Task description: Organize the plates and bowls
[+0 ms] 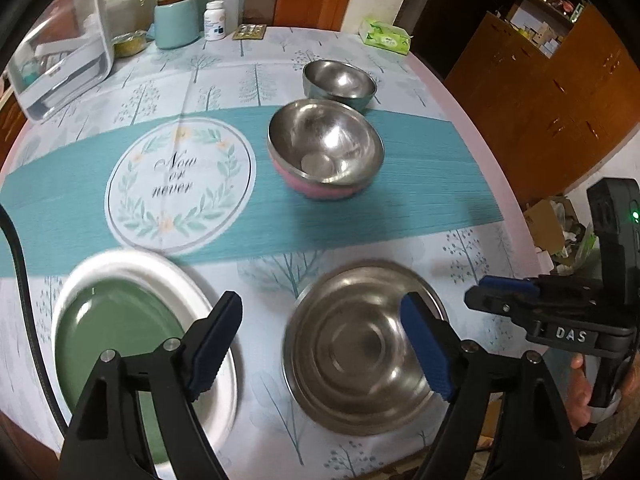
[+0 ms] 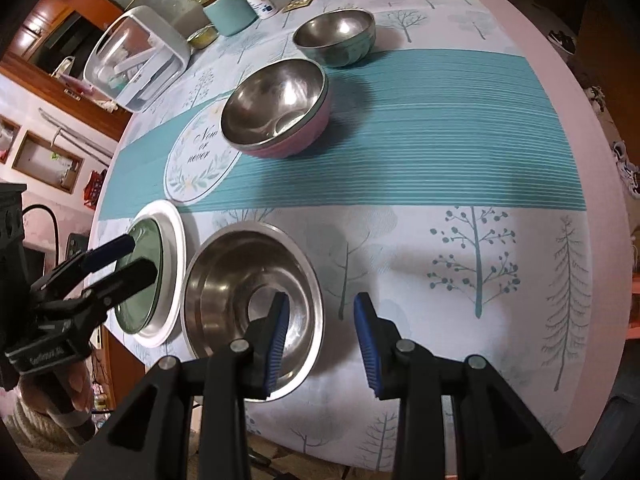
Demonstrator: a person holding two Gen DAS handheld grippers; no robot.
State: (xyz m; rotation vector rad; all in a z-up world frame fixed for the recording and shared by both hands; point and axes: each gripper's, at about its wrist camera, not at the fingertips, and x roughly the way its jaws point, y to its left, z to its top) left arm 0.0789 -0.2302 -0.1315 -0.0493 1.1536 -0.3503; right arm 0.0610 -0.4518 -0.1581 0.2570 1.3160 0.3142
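Observation:
A steel plate [image 1: 360, 348] lies near the table's front edge, also in the right wrist view [image 2: 224, 276]. Left of it a green plate [image 1: 108, 328] rests on a white plate [image 1: 120, 264]; both show in the right wrist view [image 2: 144, 264] [image 2: 174, 248]. A steel bowl in a pink bowl [image 1: 324, 152] [image 2: 276, 104] stands mid-table, and a steel bowl with a green outside [image 1: 340, 82] [image 2: 336, 36] behind it. My left gripper [image 1: 320, 340] is open, above the gap between the plates. My right gripper [image 2: 322, 340] is open over the steel plate's right rim.
At the back of the round table stand a clear storage box [image 1: 60, 48], a teal jar [image 1: 176, 20], a pill bottle [image 1: 215, 20], a squeeze bottle [image 1: 228, 4] and a tissue pack [image 1: 384, 36]. A wooden cabinet [image 1: 540, 92] stands beyond the table's right edge.

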